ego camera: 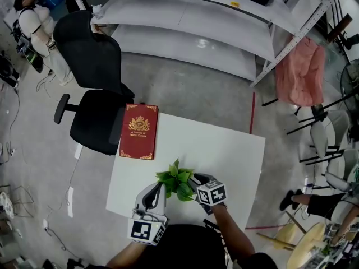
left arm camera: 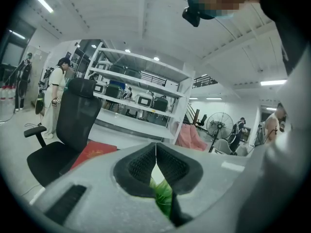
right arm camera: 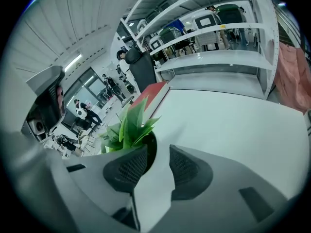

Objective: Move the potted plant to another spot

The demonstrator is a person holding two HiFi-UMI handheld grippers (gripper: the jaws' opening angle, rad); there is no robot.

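Note:
The potted plant (ego camera: 177,182), a small bunch of green leaves, stands near the front edge of the white table (ego camera: 224,150). My left gripper (ego camera: 159,188) is right at its left side and my right gripper (ego camera: 194,180) at its right side. In the left gripper view the left gripper (left arm camera: 155,147) has its pads meeting at the tips, with green leaves (left arm camera: 163,196) showing behind the gap lower down. In the right gripper view the right gripper (right arm camera: 158,152) stands open over bare table. The plant (right arm camera: 129,125) and its dark pot rim sit just left of the left jaw, not between the pads.
A red book (ego camera: 139,131) lies on the table's far left corner. A black office chair (ego camera: 94,94) stands beyond it. White shelving (ego camera: 190,21) runs along the back, with a pink cloth (ego camera: 300,72) hung at the right. People stand at the far left.

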